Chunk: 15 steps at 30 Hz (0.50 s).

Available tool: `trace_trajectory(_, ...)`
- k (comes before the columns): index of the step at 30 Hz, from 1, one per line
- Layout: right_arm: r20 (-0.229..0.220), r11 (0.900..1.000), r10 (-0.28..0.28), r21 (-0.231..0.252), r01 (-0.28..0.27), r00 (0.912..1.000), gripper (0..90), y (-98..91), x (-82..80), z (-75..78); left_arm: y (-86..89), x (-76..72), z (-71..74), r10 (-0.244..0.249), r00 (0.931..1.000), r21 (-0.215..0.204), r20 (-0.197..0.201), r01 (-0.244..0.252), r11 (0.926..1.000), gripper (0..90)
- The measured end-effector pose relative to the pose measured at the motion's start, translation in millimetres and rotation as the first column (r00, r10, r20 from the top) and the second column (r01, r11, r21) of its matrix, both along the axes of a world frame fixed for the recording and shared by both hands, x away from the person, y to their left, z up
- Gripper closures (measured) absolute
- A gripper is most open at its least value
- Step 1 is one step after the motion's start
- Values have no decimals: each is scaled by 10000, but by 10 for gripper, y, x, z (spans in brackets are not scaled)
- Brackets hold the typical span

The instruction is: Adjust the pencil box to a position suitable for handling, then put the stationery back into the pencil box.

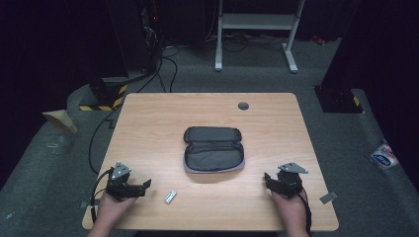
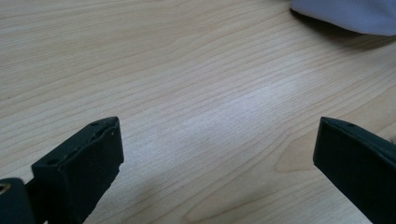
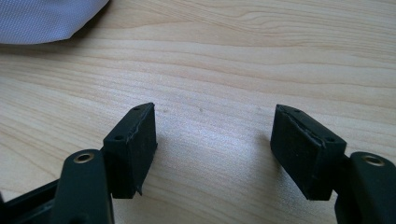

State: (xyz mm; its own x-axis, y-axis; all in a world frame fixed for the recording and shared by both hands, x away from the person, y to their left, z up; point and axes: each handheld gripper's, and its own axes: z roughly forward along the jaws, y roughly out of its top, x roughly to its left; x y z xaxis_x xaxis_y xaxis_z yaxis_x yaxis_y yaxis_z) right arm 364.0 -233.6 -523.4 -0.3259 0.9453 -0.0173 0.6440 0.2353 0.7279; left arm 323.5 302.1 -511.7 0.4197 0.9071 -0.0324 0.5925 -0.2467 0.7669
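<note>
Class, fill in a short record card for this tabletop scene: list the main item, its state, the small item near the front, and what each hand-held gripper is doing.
Surface: wooden table
Main item: grey zip case, mid-table
Case state: lying open, lid folded back, nothing visible inside
Small item: silvery oblong object, near the front edge, between case and left hand-held gripper; too small to identify
Left hand-held gripper: jaws open over bare wood, holding nothing
Right hand-held gripper: jaws open over bare wood, holding nothing
Far edge: round grey grommet

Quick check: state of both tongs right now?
Left tongs: open, nothing between the jaws, bare table beneath.
Right tongs: open, holding nothing.
</note>
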Motion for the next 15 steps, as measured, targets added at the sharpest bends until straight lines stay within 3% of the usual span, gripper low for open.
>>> trace_trajectory(15, 5, 10000, -16, -7, 16, 10000, 310, 1, 3, 0, -128, -27, 47, -531, 9986, -260, 85, 533, 9982, 27)
